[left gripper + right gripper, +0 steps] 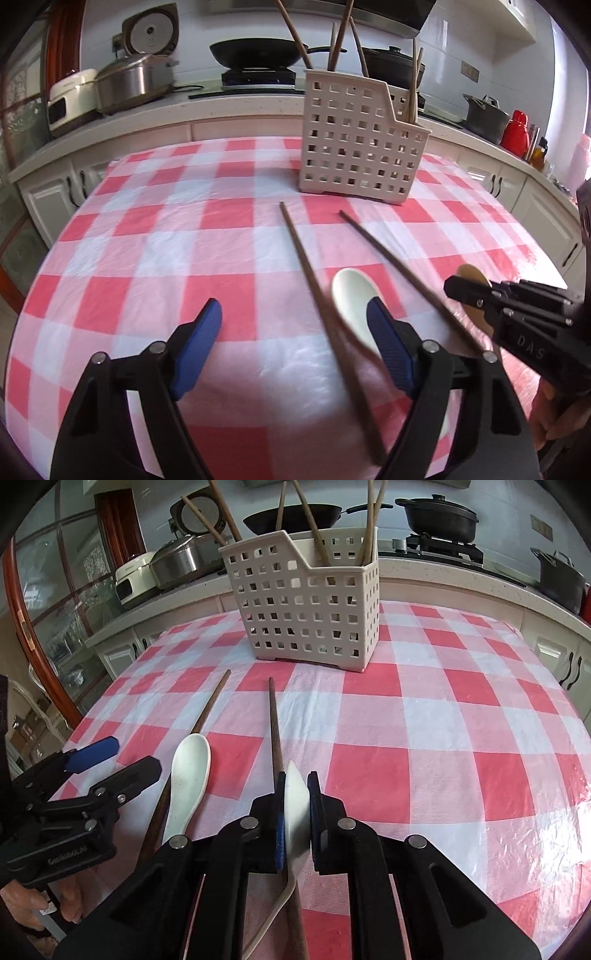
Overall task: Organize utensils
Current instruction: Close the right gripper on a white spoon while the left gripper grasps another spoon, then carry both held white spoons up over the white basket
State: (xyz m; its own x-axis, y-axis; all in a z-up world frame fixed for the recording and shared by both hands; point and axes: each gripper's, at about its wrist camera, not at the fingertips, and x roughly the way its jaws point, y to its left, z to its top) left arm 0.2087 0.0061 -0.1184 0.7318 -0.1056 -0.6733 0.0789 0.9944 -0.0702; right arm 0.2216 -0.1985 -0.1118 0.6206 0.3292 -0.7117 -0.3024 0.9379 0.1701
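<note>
Your right gripper [296, 805] has its jaws closed on the bowl of a white spoon [295, 805], held on edge just above the cloth, its handle trailing back under the gripper. It looks like the pick-up step: one spoon in hand, not yet carried to the caddy [306, 602].

Your left gripper [295, 332] hangs with its jaws wide apart and nothing between them, low over a second white spoon [188, 775] that lies flat on the bench [424, 738]. That spoon rests against one dark chopstick [207, 712]; a second chopstick [275, 738] lies just beside the held spoon. Both chopsticks point toward the caddy.

Next move, as I judge it: lift the held spoon clear of the near chopstick, carry it forward and drop it handle-down into the caddy. Several chopsticks already stand inside, so aim for a free section; which one is meant for spoons cannot be told from here. The on-edge grip on a glazed bowl may slip, so keep the lift slow.

Surface: red-and-white check cloth, slightly creased and shiny. Room: a kitchen, with a counter behind carrying a wok [258, 53], a black pot [439, 517] on the hob, and a rice cooker [151, 31] with its lid up.
</note>
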